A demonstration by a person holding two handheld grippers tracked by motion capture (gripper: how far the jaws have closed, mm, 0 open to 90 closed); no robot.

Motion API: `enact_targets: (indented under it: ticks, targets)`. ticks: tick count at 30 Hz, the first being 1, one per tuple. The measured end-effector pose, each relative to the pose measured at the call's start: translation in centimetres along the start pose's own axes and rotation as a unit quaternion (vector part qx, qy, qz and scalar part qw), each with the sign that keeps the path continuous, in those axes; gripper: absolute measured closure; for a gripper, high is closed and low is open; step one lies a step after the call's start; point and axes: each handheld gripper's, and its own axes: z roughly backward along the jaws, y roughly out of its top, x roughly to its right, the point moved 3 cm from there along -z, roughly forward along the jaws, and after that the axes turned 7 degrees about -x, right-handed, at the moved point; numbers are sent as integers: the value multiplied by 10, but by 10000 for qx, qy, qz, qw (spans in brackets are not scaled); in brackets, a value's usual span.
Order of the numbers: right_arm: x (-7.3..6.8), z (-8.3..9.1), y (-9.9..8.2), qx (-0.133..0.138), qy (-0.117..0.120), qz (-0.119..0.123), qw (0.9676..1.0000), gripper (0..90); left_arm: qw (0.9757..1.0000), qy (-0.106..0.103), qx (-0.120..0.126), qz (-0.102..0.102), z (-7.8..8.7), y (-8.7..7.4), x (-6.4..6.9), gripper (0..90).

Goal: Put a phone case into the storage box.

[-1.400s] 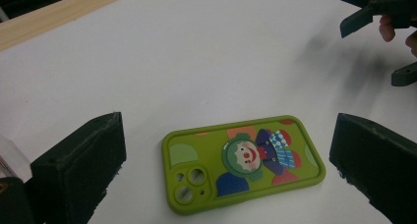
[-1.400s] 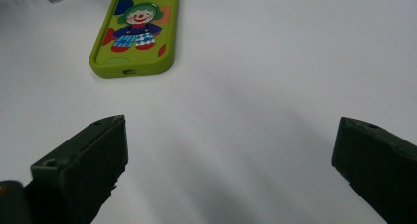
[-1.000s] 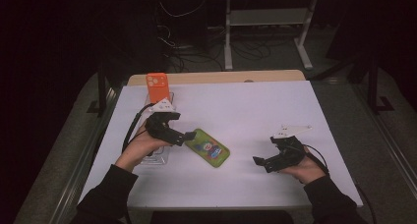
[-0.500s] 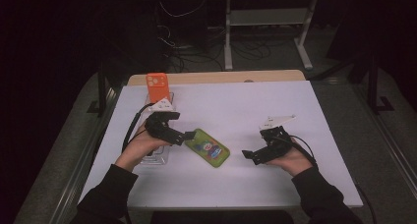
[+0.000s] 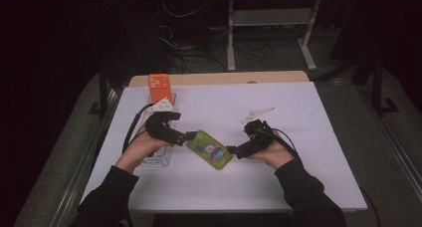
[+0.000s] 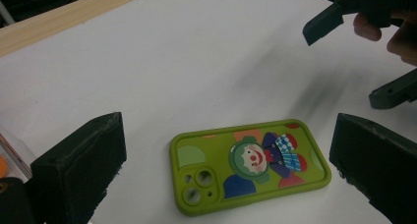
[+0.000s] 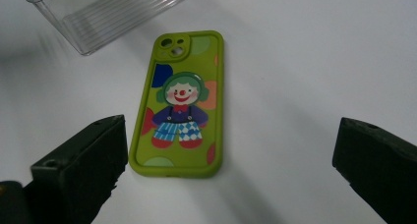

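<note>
Black sleeves, black blocky tools [image 5: 191, 136], trailing black cables.

The high view looks forward and down from above the person's side, far enough back to take in the whole table [image 5: 308, 117] and the dark floor beyond it. The left gripper view sits low and close over the tabletop, looking along its own jaws across the case [image 6: 250, 164] toward the right gripper [image 6: 366, 47] at its upper right. The right gripper view also sits close, tilted steeply down, facing the opposite way toward the tray [image 7: 105, 15]. All three views share the case [image 5: 209, 149] [image 7: 180, 103] and the white surface around it.
</note>
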Motion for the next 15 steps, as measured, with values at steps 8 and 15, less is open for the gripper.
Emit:
enact_targets:
  ticks: [8, 15]
  targets:
    - [-11, -22, 11, -181, 59, 39, 9998, 0, 10000, -1, 6, 0, -1, 0, 2, 0]
    - [-21, -41, 18, -358, -8, 10, 9994, 0, 10000, -1, 26, -19, 0, 1, 1, 0]
